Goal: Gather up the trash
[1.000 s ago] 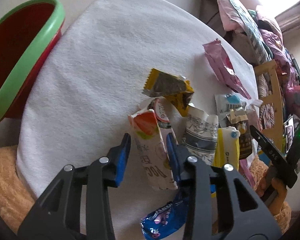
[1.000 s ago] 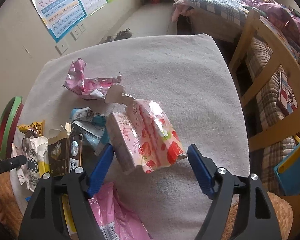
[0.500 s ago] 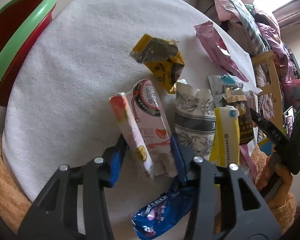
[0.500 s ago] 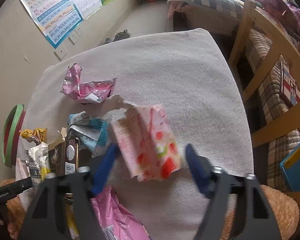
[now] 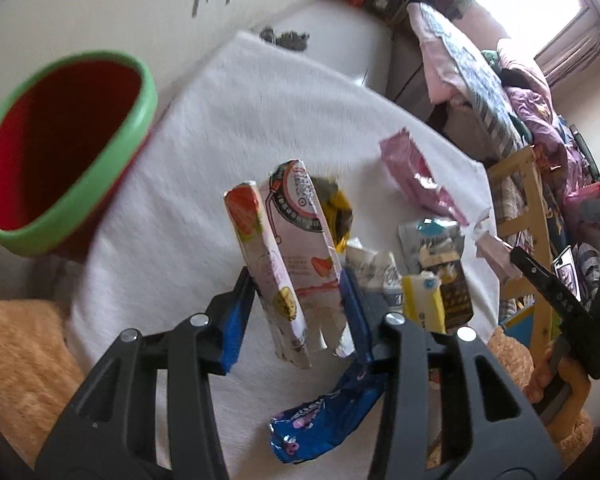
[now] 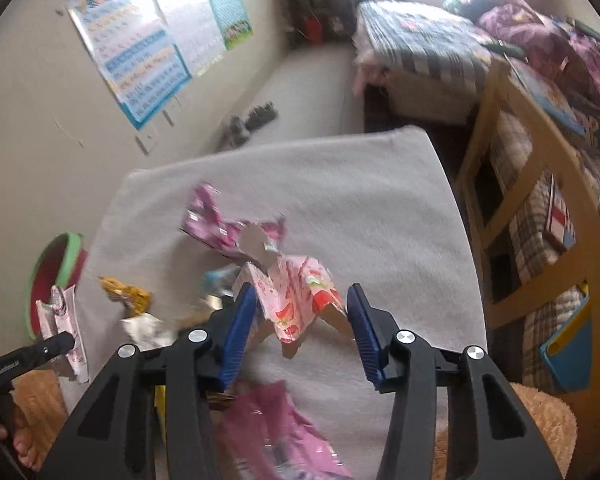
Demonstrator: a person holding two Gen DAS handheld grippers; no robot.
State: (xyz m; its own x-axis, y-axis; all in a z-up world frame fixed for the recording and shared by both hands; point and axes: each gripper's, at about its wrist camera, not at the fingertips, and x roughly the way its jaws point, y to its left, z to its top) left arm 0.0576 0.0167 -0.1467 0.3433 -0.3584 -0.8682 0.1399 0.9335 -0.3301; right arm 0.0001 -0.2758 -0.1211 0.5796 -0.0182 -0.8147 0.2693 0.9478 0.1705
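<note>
My left gripper (image 5: 298, 308) is shut on a flattened pink-and-white drink carton (image 5: 288, 248) and holds it up above the white-covered table (image 5: 228, 128); the carton also shows in the right wrist view (image 6: 62, 328). A red bin with a green rim (image 5: 56, 148) stands off the table's left side, also seen small in the right wrist view (image 6: 56, 264). My right gripper (image 6: 302, 320) is shut on a pink strawberry-print carton (image 6: 296, 300) and holds it lifted.
Wrappers lie on the table: yellow (image 5: 338, 208), pink (image 5: 416, 180), blue (image 5: 324, 416), a yellow-white pack (image 5: 422, 304), a brown pack (image 5: 452, 292). A pink wrapper (image 6: 228, 228) and a pink bag (image 6: 276, 436) lie near the right gripper. Wooden furniture (image 6: 532, 168) stands right.
Both grippers have risen with their cartons. The left one has swung toward the red bin, which now shows more fully. The right carton was lying on the table before and now hangs lifted.
</note>
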